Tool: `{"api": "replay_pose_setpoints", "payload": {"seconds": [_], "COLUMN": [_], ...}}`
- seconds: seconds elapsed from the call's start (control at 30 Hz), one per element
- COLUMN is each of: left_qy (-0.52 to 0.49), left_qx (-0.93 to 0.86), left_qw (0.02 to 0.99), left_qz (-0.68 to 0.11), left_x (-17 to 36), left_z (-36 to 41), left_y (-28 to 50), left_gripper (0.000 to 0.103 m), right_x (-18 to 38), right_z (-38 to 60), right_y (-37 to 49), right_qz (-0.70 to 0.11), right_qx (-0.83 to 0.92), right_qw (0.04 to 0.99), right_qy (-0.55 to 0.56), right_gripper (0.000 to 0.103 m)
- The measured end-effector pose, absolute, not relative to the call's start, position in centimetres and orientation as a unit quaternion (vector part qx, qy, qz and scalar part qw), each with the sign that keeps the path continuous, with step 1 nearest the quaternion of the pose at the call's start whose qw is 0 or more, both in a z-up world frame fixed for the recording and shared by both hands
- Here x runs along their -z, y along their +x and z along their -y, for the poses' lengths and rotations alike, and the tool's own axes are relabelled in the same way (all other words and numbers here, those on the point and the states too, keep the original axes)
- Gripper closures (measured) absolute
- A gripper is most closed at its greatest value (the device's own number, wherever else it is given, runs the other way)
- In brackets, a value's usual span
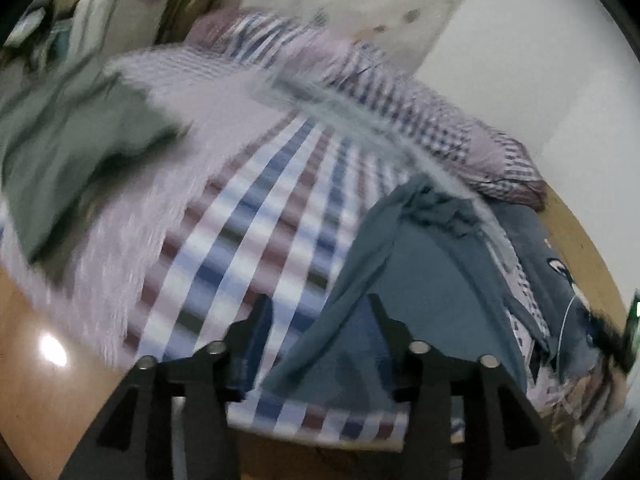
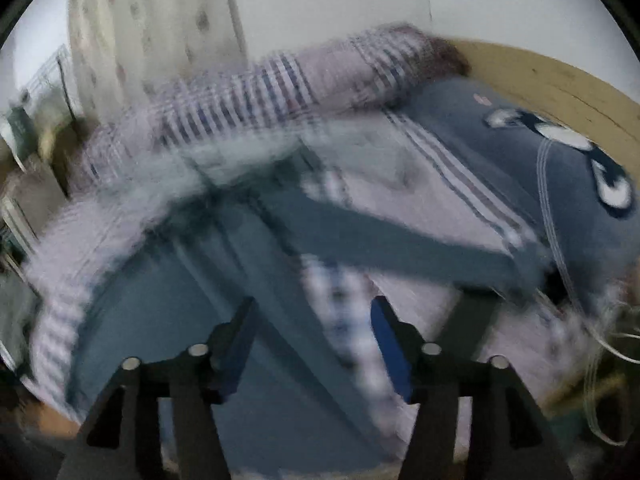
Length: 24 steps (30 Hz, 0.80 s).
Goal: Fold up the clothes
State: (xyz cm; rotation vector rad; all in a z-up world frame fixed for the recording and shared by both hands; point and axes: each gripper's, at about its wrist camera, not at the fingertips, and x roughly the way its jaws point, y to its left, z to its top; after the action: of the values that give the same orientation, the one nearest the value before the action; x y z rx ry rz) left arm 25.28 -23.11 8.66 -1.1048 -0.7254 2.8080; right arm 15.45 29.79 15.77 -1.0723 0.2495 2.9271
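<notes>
Both hand-held grippers, left [image 1: 320, 308] and right [image 2: 312, 308], spread empty above the striped bedsheet [image 1: 256, 216] beside a white wall [image 1: 520, 60].

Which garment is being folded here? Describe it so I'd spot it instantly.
Start at the bed with the striped sheet. The teal garment lies spread near its edge, in front of both open grippers. It is plain, unlike the dark blue pillow with white markings beside it and the grey-green clothes further away.
</notes>
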Motion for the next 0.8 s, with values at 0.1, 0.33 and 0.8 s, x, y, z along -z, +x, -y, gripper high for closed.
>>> {"api": "replay_pose_setpoints", "payload": {"seconds": [0.1,0.33,0.8], "left_qy": [-0.303,-0.194,-0.202], "left_qx": [-0.933,-0.966,-0.959], "left_qw": [0.04,0.107,0.194], "left_qz": [0.189,0.136,-0.04], "left_x": [-12.1,-18.4,-15.5], "left_z": [21.3,14.5,-10.1], "left_y": [23.6,17.1,-3.1], "left_gripper": [0.042,0.019,0.018], "right_x": [-15.9,-11.8,-5.6], "right_z": [-27.6,-27.5,-35.3], "right_y": [11.9,4.9,1.5], "right_qz": [-0.128,-0.179,-0.243], "right_qx": [-0.946,-0.944,-0.923], "right_qw": [-0.043,-0.074,-0.024], "right_qy": [-0.293,-0.266,-0.299], "right_gripper": [0.037,0.036,0.036]}}
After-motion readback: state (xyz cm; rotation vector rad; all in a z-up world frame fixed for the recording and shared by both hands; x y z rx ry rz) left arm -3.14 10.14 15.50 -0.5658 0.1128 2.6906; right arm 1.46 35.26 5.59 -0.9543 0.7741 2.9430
